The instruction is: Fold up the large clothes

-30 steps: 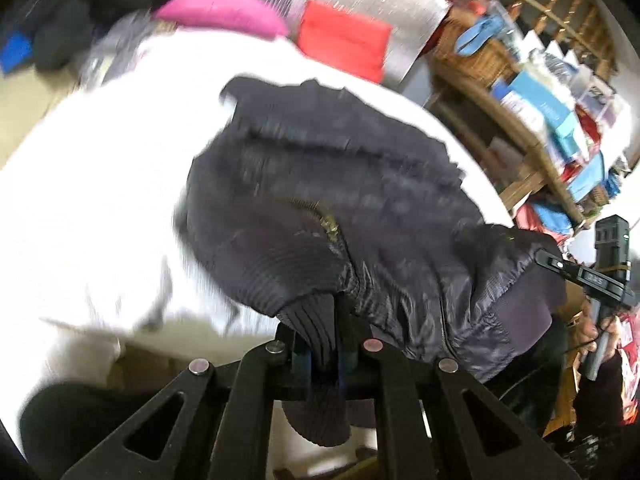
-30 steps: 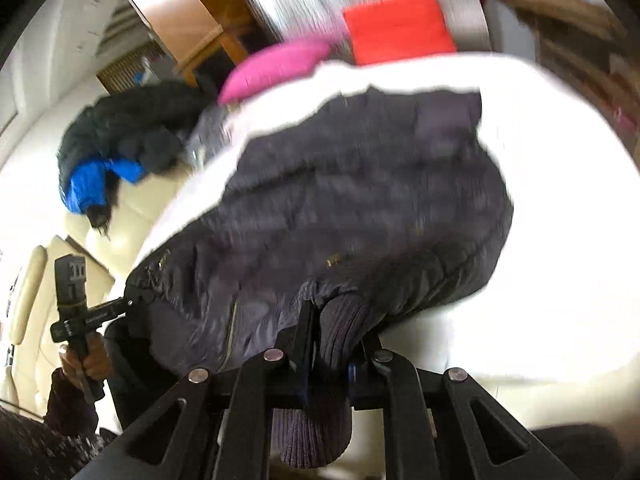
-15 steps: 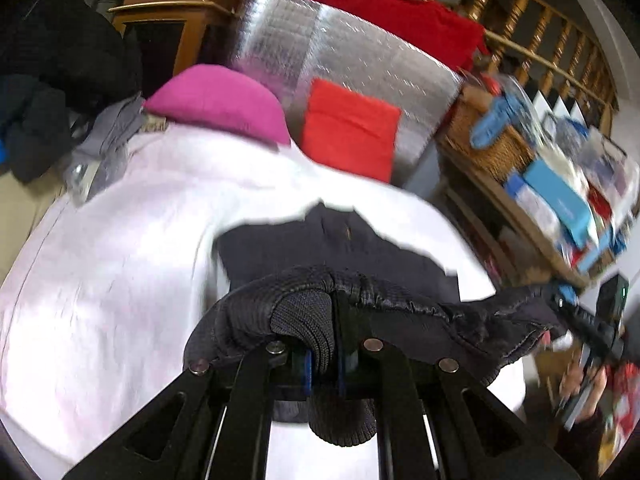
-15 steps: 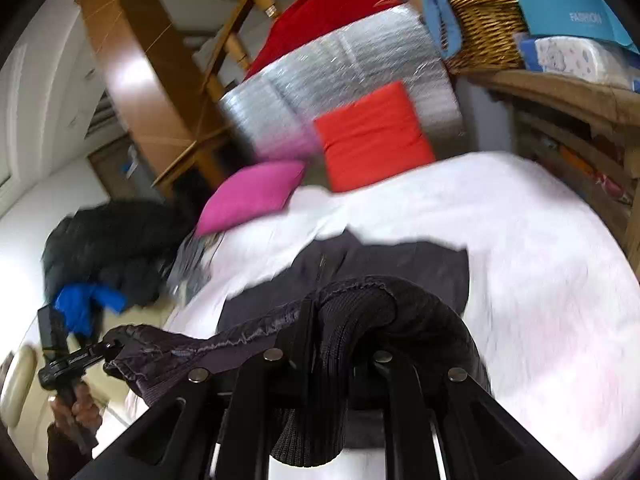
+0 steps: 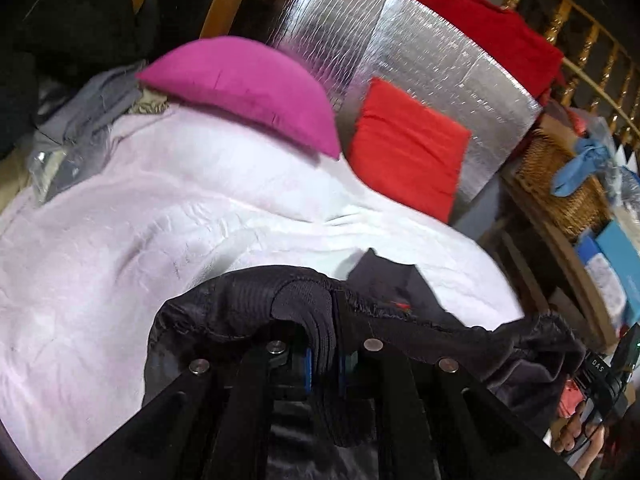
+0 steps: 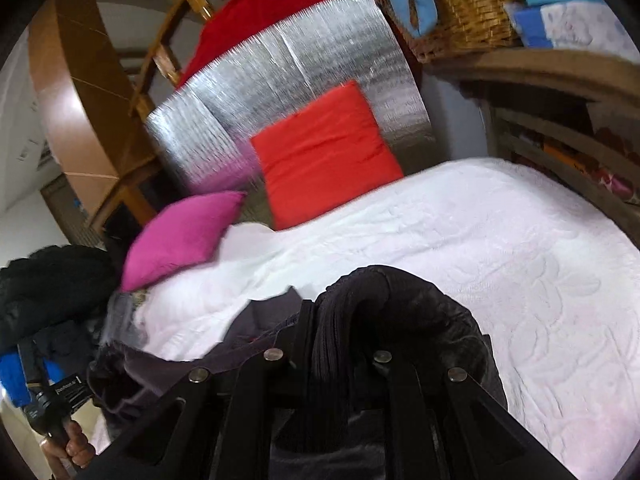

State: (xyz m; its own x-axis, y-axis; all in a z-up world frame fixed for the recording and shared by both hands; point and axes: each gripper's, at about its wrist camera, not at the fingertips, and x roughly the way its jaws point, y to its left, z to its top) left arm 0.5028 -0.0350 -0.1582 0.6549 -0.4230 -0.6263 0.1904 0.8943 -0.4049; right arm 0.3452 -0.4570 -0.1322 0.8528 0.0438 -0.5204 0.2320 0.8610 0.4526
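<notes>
A dark quilted jacket (image 5: 224, 304) with a ribbed hem hangs between my two grippers over the white bedspread (image 5: 120, 240). In the left wrist view my left gripper (image 5: 322, 336) is shut on a ribbed corner of the hem. The hem edge runs taut to the right, where my right gripper (image 5: 600, 366) shows in a hand. In the right wrist view my right gripper (image 6: 336, 332) is shut on the other ribbed corner (image 6: 360, 292), and my left gripper (image 6: 72, 390) appears at lower left. The jacket's far part (image 5: 384, 280) lies flat on the bed beyond the hem; the rest is hidden below the grippers.
A pink pillow (image 5: 248, 88) and a red pillow (image 5: 408, 148) lean against a silver mat (image 5: 420, 52) at the head of the bed. A wooden shelf with a wicker basket (image 5: 560, 184) stands on the right. Dark clothes (image 6: 44, 292) are piled on the left.
Both grippers have carried the jacket's hem forward over the bed toward the pillows. The spread-out jacket now shows only as a lifted hem edge with a small flat part beyond it.
</notes>
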